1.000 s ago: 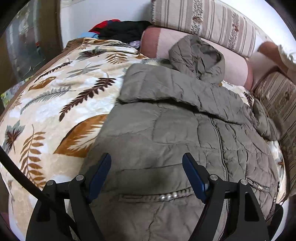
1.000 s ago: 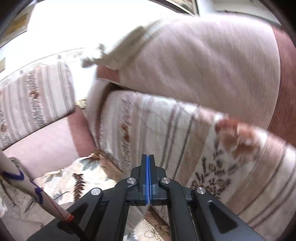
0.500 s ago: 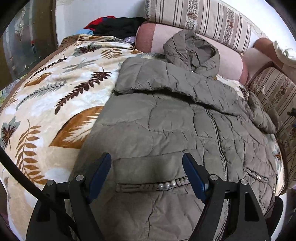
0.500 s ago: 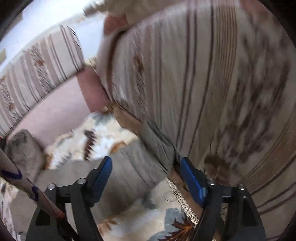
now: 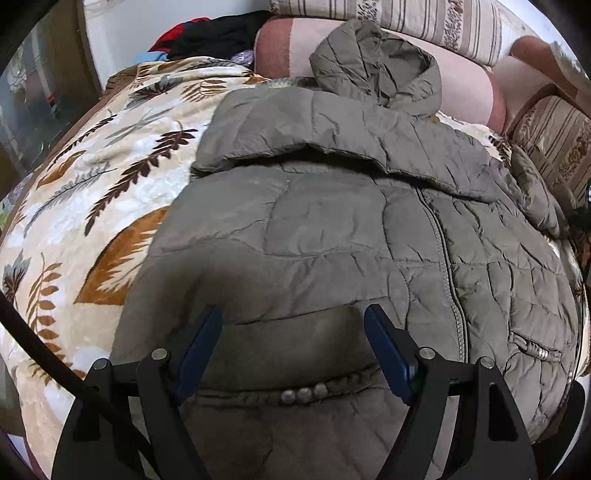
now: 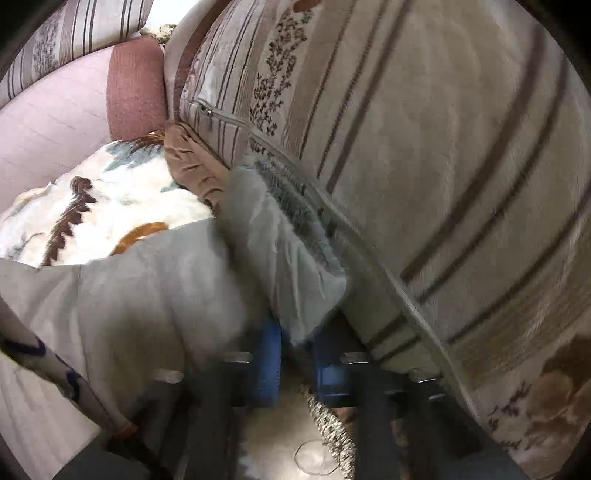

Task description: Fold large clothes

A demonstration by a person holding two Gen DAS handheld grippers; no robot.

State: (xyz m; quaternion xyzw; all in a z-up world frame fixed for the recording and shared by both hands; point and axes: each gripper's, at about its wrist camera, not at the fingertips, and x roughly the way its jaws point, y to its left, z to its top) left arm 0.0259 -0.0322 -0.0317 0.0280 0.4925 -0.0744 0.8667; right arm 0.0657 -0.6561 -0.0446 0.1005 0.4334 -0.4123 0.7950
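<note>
An olive quilted hooded jacket lies front up on a leaf-print blanket, its hood against the pink backrest and its left sleeve folded across the chest. My left gripper is open just above the jacket's lower front, near a beaded pocket. In the right wrist view the jacket's other sleeve lies beside a striped cushion. My right gripper has its blue pads closing around the sleeve's cuff; the view is blurred.
Striped cushions and a pink backrest line the far side. A pile of dark and red clothes sits at the far left corner. A brown blanket edge is tucked under the cushion.
My right gripper opened, dropped down to the sleeve beside the cushion and narrowed around its cuff. My left gripper moved slightly closer over the jacket and stayed open.
</note>
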